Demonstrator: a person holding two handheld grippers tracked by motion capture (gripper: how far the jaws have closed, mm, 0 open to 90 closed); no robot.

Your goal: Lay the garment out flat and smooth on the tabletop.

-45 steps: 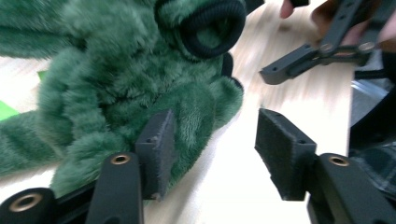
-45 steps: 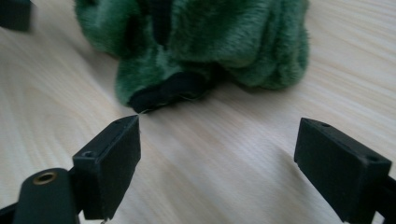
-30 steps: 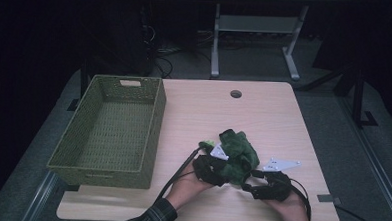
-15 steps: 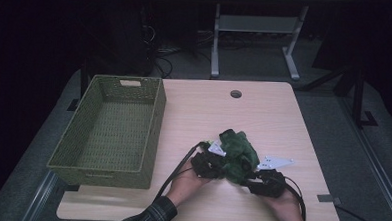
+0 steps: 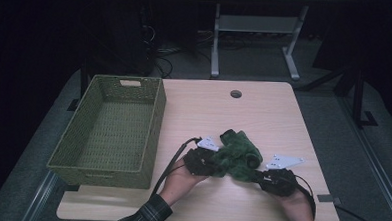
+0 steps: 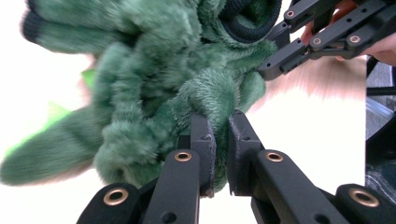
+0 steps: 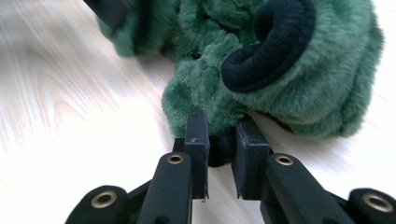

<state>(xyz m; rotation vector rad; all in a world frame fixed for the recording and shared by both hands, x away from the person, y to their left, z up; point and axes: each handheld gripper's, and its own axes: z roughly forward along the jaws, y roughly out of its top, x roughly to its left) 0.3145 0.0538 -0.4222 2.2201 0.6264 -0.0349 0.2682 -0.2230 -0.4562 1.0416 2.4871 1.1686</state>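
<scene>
We list one green plush toy (image 5: 237,155) with a black knit cuff, lying on the tabletop (image 5: 264,113) well to the right of the woven basket (image 5: 108,131), near the front edge. Left hand-held gripper (image 6: 220,156): its jaws have just been closing and now pinch a fold of green fur. Right hand-held gripper (image 7: 219,156): its jaws have likewise just been closing and clamp a dark bit of the toy's edge. We note both come at the toy from opposite sides, farther from the basket than the toy's near edge.
</scene>
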